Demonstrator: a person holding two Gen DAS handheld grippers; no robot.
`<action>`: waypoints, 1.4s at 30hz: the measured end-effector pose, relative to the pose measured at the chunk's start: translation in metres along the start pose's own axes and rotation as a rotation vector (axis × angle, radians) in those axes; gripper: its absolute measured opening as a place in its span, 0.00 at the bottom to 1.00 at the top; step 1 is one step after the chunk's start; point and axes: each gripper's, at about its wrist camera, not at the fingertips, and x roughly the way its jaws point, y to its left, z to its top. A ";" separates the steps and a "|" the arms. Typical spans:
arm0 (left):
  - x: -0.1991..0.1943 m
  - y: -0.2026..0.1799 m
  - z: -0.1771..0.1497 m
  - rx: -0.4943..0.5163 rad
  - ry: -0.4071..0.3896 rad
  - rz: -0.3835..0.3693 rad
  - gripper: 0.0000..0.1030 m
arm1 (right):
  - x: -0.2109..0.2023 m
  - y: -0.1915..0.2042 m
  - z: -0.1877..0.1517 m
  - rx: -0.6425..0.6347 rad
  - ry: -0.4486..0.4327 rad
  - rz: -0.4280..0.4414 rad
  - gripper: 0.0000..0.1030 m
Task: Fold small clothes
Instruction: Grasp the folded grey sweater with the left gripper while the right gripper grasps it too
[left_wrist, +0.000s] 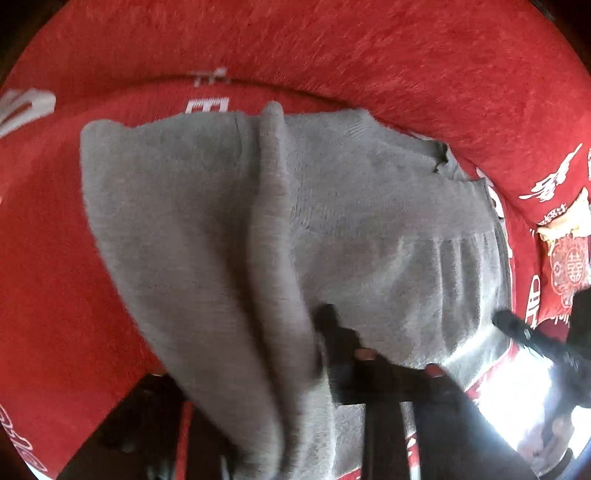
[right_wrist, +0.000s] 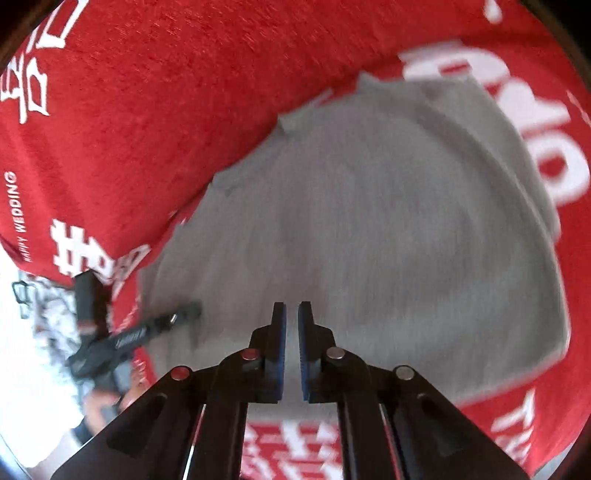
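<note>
A grey knitted garment (left_wrist: 369, 206) lies spread on a red cover. In the left wrist view a long fold of it (left_wrist: 273, 240) rises toward the camera and runs between the fingers of my left gripper (left_wrist: 310, 332), which is shut on the cloth. The cloth hides the left finger; the right finger (left_wrist: 334, 328) shows dark beside it. My right gripper (right_wrist: 293, 306) hovers above the garment (right_wrist: 369, 221), its blue pads nearly together with nothing between them. One of the left gripper's fingers (right_wrist: 177, 314) shows at the garment's left edge. The right gripper (left_wrist: 508, 321) appears at the garment's right edge.
The red cover (right_wrist: 147, 110) bears white characters and the words HAPPY WEDDING. A raised red cushion (left_wrist: 369, 48) runs behind the garment. The edge of the red surface gives way to bright floor (right_wrist: 37, 350). A hand (right_wrist: 103, 402) holds the left gripper there.
</note>
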 end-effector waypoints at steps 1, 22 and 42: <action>-0.002 -0.001 0.000 0.009 -0.006 0.001 0.17 | 0.009 0.001 0.001 -0.017 0.014 -0.011 0.07; -0.050 -0.238 0.029 0.330 -0.138 -0.076 0.16 | -0.025 -0.084 0.004 0.180 0.071 0.291 0.07; 0.013 -0.364 0.003 0.570 -0.164 0.066 0.57 | -0.018 -0.198 0.007 0.491 0.074 0.457 0.12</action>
